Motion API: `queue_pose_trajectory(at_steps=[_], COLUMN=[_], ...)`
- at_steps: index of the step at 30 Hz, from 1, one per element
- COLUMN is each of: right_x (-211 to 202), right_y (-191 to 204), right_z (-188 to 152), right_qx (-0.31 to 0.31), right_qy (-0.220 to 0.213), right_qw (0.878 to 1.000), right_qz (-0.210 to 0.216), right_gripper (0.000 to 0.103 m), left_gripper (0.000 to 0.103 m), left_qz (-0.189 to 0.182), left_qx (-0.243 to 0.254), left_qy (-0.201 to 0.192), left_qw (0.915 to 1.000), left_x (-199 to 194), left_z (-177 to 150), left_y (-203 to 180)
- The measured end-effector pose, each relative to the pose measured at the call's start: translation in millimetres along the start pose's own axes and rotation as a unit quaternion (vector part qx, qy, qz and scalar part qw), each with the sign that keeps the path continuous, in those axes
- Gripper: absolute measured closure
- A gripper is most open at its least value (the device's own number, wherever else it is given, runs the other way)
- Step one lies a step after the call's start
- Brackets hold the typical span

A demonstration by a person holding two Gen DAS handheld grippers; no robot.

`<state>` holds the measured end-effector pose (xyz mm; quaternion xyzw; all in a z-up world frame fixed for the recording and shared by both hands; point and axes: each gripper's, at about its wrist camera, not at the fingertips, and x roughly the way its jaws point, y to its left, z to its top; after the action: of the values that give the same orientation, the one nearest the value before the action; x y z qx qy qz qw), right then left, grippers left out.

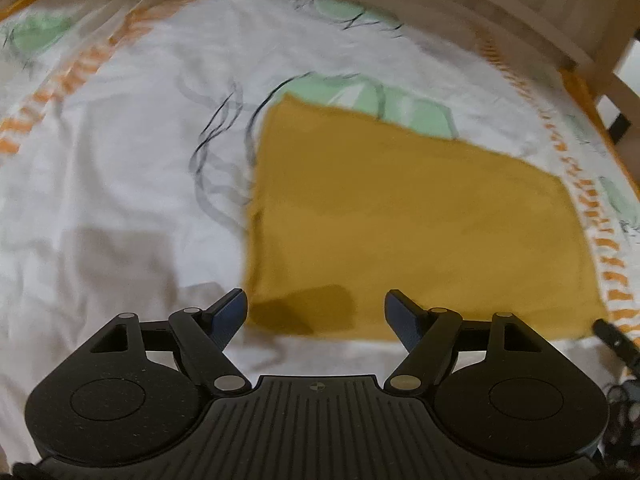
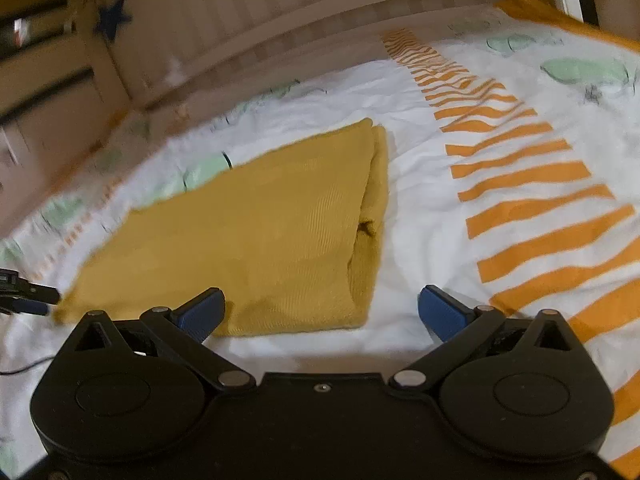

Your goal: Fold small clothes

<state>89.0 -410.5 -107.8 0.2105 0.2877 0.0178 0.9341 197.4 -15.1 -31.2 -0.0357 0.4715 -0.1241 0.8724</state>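
A mustard-yellow garment [image 1: 420, 216] lies folded flat in a rough rectangle on the white patterned bedsheet [image 1: 120, 168]. My left gripper [image 1: 316, 314] is open and empty, just short of the garment's near edge. In the right wrist view the same garment [image 2: 256, 232] lies ahead, with layered folded edges along its right side. My right gripper [image 2: 320, 312] is open and empty, at the garment's near right corner. The other gripper's tip [image 2: 24, 292] shows at the garment's left corner.
The sheet [image 2: 420, 208] has orange stripes [image 2: 532, 208] to the right and green prints. A wooden bed rail [image 2: 280, 40] runs along the far side. A wooden frame [image 1: 560, 20] stands at the top right in the left wrist view.
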Motion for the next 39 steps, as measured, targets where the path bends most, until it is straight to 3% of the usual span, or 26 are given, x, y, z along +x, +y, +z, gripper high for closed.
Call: queue_pose_trajectory(at_steps=[6,12,21,31,37,39], right_x=[-8.9,-15.3,-36.6,-35.3,-30.3,-30.0], right_y=[-18.1,-23.7,-44.8,-50.7,-49.2,-49.9], right_z=[2.5,10.2,22.5,26.0,23.9,23.2], right_qx=[0.059,0.074,0.125,0.132,0.131,0.133], right_qy=[-0.012,0.014,-0.001,0.003,0.012,0.013], right_qw=[0.997,0.995,0.991,0.991,0.990,0.990], right_qz=[0.050,0.071,0.046,0.035,0.039,0.041], right_gripper=[0.001,0.001,0.000,0.000,0.000,0.000], left_gripper=[0.028,0.028,0.029,0.029,0.028,0.028], left_qz=[-0.016,-0.017,0.001,0.046,0.057,0.054], left_qx=[0.031,0.053,0.065,0.077,0.075,0.078], left_qy=[-0.018,-0.022,-0.015,-0.014,0.047,0.051], left_qw=[0.9992,0.9982,0.9978,0.9959,0.9944,0.9942], left_x=[1.0,19.8,56.9,88.0,116.1,120.0], left_z=[27.6,44.3,56.1,68.9,73.4,72.6], left_y=[-55.7,-96.6,-130.3,-141.4,-135.8,-134.7])
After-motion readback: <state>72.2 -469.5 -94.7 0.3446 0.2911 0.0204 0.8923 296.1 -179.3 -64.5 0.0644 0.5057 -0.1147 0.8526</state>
